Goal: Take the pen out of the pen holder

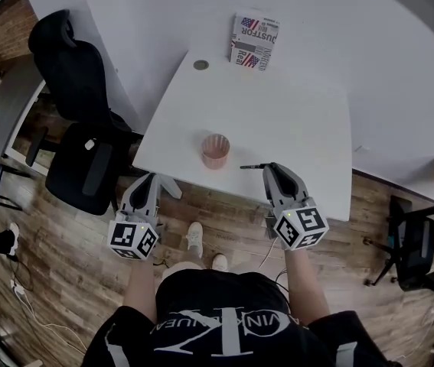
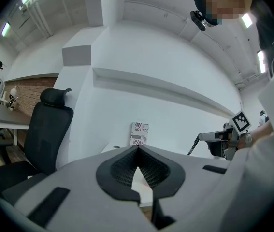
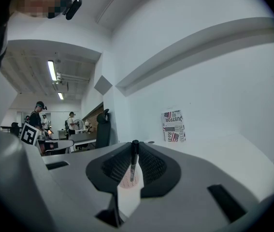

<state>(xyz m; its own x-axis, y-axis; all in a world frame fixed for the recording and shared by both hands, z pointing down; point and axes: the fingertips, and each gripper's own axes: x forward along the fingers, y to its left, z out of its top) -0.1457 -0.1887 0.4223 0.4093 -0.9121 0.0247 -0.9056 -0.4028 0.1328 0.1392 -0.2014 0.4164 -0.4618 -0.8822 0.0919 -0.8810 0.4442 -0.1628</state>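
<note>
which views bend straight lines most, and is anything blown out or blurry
Left gripper view: strong fisheye, dark corners, the wall ledge arcs. Right gripper view: same bending, the ceiling light strip blown out, the pen in the jaws fairly sharp. Head view: even light, the white table bows mildly at its edges, no motion blur.

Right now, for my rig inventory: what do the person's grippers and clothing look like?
The left gripper and right gripper are pale grey with black ribbed pads; each carries a white cube with black square markers. The person wears a black top with white print.
</note>
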